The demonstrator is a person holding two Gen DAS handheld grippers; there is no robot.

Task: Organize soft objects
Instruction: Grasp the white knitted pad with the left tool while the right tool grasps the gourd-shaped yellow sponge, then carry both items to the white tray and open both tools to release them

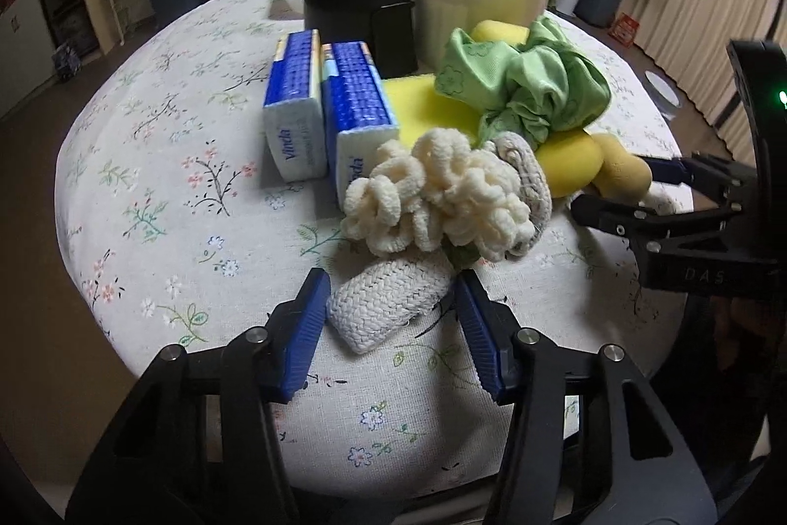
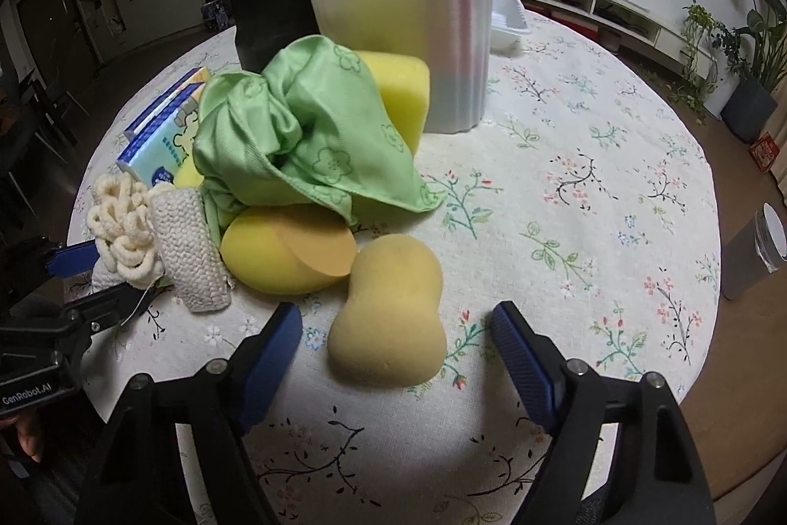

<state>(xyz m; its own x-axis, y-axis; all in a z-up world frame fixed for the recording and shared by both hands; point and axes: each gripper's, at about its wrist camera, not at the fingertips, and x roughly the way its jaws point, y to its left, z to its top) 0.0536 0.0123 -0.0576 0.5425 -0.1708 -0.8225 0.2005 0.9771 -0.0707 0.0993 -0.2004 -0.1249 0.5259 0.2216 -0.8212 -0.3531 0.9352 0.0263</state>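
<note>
On the round table's flowered cloth (image 1: 162, 161), soft things lie heaped. Between my left gripper (image 1: 393, 318) and its ribbed blue pads lies a white woven pad (image 1: 381, 311) of coarse braided cord; the left pad touches its edge, the right one stands just clear, so nothing is clenched. Behind it sits a cream looped chenille bundle (image 1: 438, 200). My right gripper (image 2: 396, 338) straddles a peanut-shaped tan sponge (image 2: 388, 318) with a fine matte foam skin, jaws wide and clear of it. Beside that rests a rounded yellow sponge (image 2: 280, 254), a crumpled green cloth (image 2: 315, 136) with a clover print draped above.
</note>
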